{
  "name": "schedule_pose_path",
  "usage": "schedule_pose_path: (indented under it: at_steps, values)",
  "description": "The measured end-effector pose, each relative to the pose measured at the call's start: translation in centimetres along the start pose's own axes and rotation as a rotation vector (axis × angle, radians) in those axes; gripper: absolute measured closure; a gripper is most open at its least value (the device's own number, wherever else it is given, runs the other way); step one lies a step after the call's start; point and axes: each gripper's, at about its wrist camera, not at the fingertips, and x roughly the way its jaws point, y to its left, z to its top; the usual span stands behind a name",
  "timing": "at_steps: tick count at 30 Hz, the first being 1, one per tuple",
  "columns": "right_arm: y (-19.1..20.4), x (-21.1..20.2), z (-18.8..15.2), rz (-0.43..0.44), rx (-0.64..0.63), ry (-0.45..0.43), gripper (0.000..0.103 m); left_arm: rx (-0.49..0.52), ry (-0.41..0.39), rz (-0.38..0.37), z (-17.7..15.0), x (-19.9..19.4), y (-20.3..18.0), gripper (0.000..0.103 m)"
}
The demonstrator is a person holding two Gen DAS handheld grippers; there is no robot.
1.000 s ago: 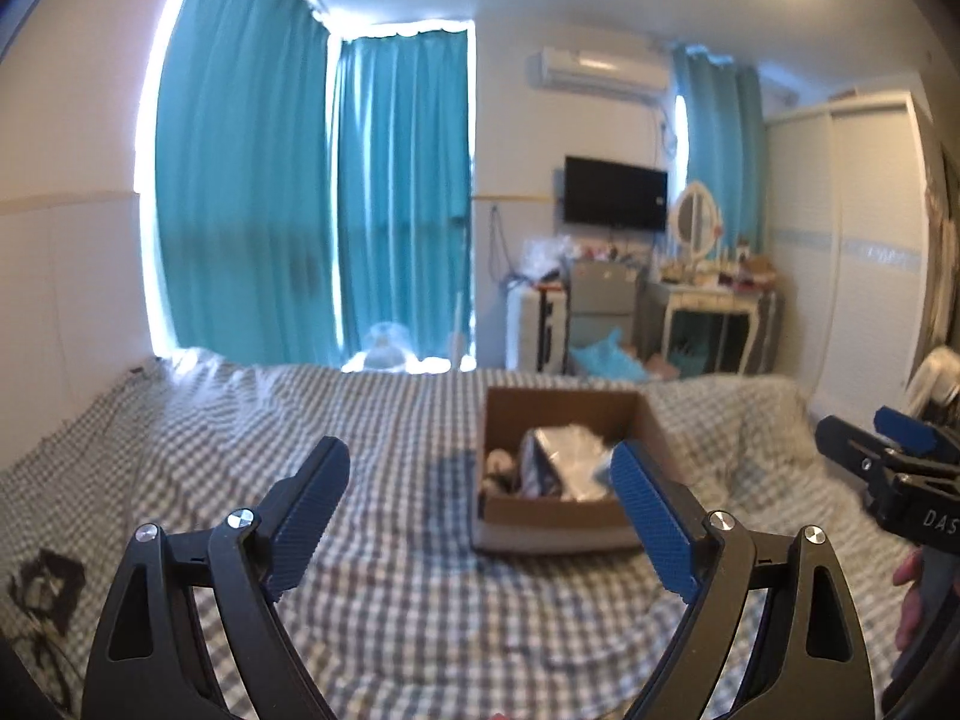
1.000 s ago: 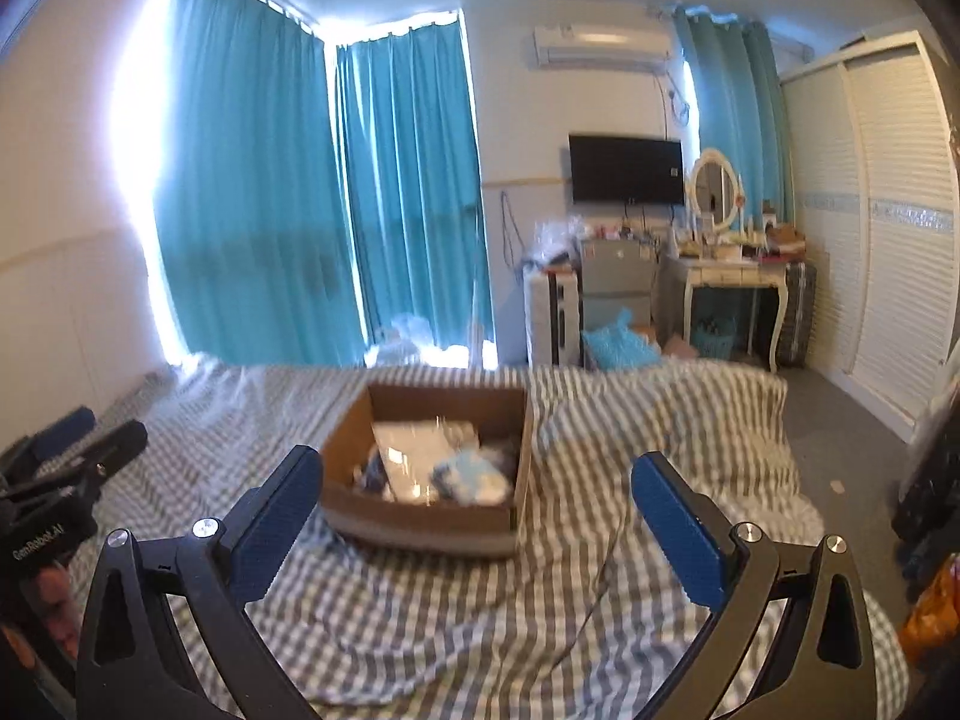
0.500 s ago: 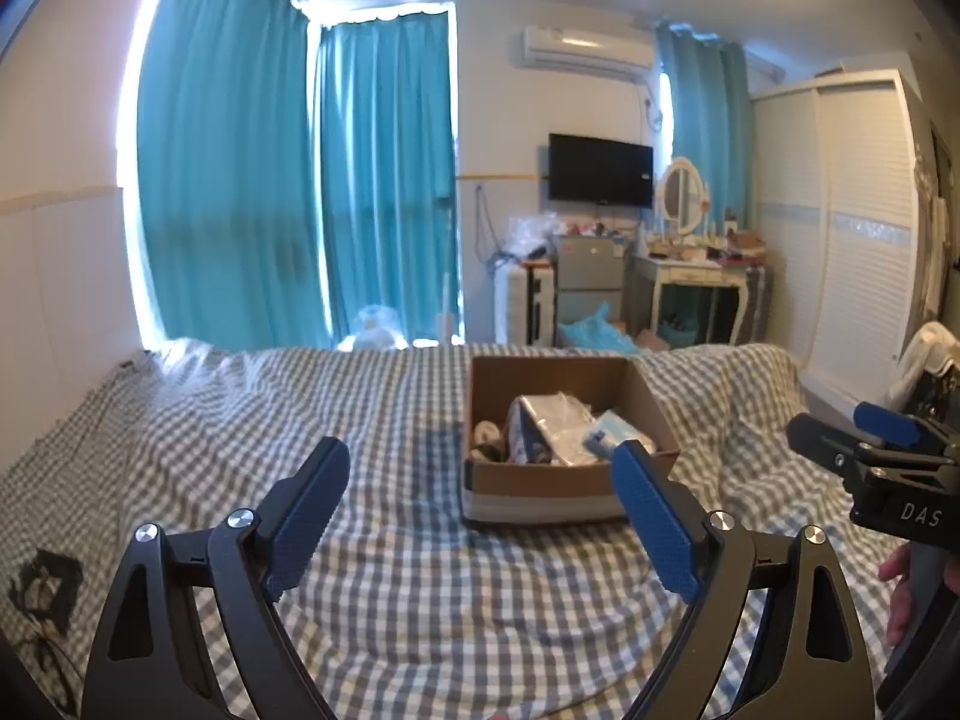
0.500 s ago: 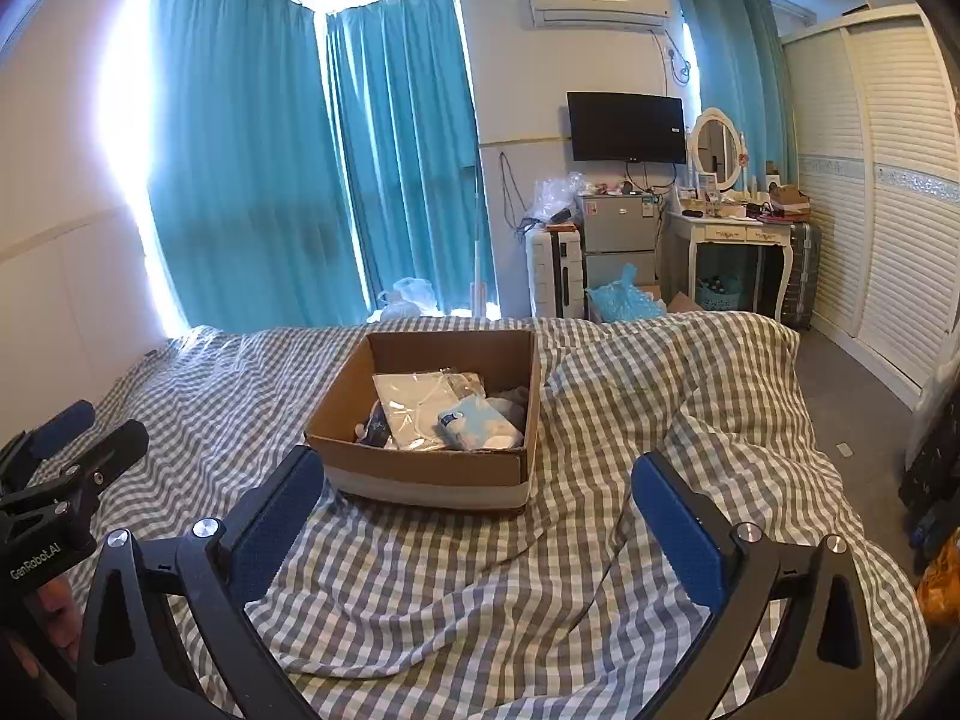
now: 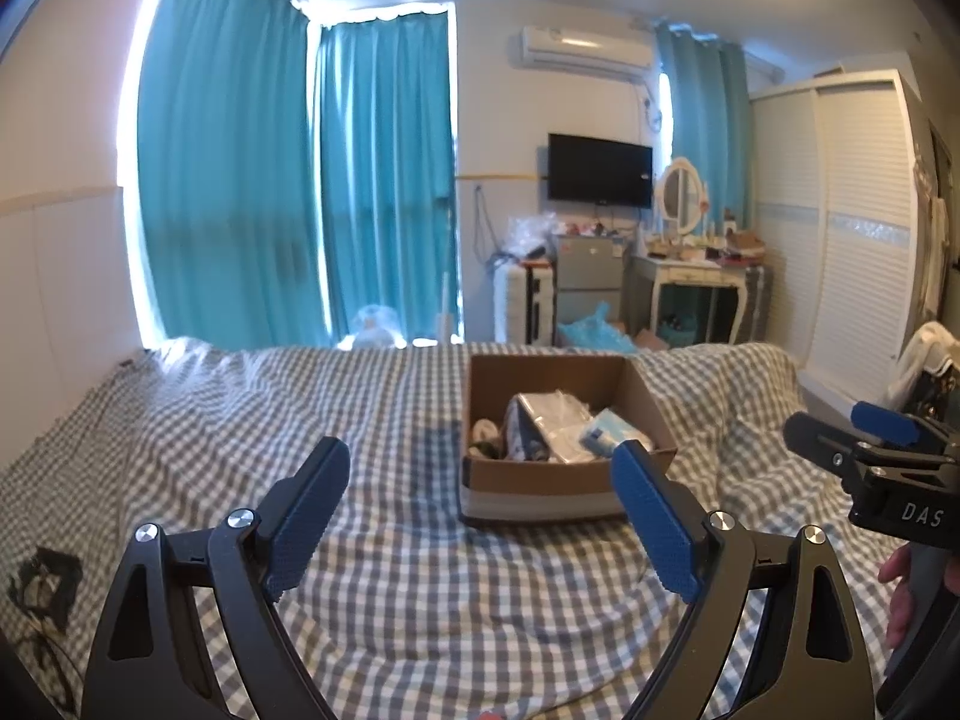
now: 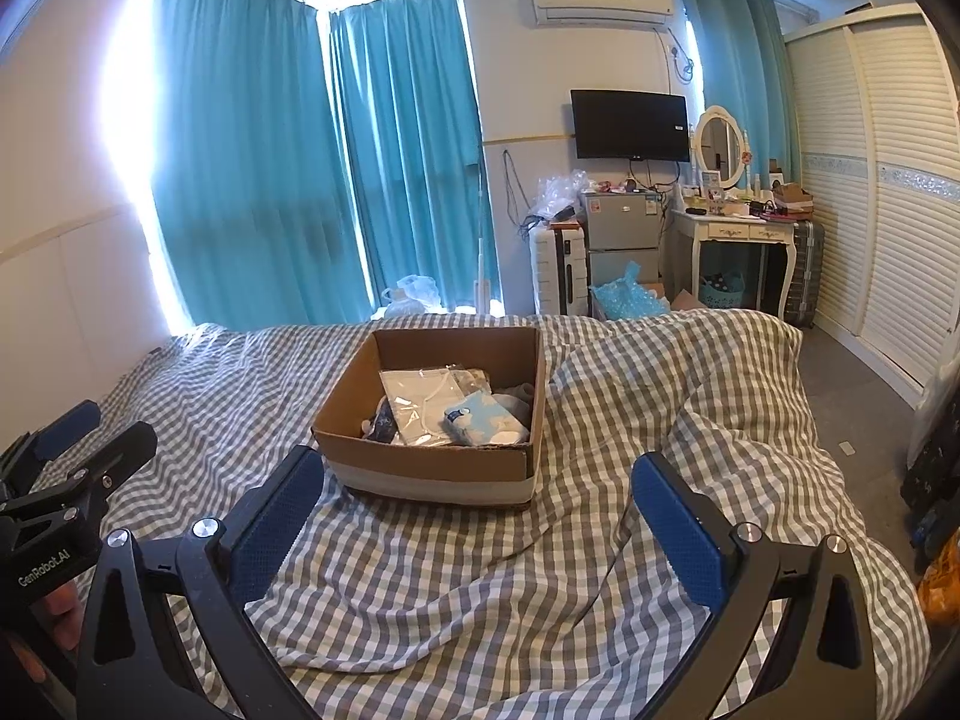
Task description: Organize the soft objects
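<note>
Soft objects sit packed inside an open cardboard box that rests on the gingham-covered bed, toward the bed's far edge and roughly midway across it. Among them are a clear plastic packet holding something white, a small light-blue pack lying against it, and a darker bundle at the box's left end that is too small to make out.

Both grippers hover over the near part of the bed, apart from the box. The left gripper has its blue-padded fingers spread wide with nothing between them; the right gripper is likewise splayed and empty. In the left wrist view the right gripper appears at the right edge, with a hand partly visible on its handle.

Beyond the far edge of the bed hang teal curtains, and a wall-mounted television, a white dressing table and a louvred wardrobe stand along the walls.
</note>
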Motion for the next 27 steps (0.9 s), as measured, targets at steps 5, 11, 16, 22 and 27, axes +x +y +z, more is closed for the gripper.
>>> schedule_pose_path:
  at_steps: [5,11,16,22,27]
  values:
    - [0.08,-0.01,-0.08,0.002,0.001,0.004,0.000,-0.006,0.003,0.004,0.05,0.01,-0.02,0.013]
    - [0.25,-0.02,-0.26,0.003,0.000,0.007,0.000,0.008,0.003,0.011,0.04,-0.01,-0.25,0.013]
    - [0.27,-0.06,-0.25,0.004,0.003,0.006,0.000,0.006,0.003,0.013,0.04,-0.03,-0.26,0.013]
    - [0.26,-0.05,-0.22,0.004,0.003,0.007,0.000,0.005,0.004,0.015,-0.13,-0.03,-0.29,0.013]
    - [0.37,-0.04,-0.29,0.001,0.004,0.010,0.000,0.000,0.010,0.018,-0.19,0.00,-0.31,0.013]
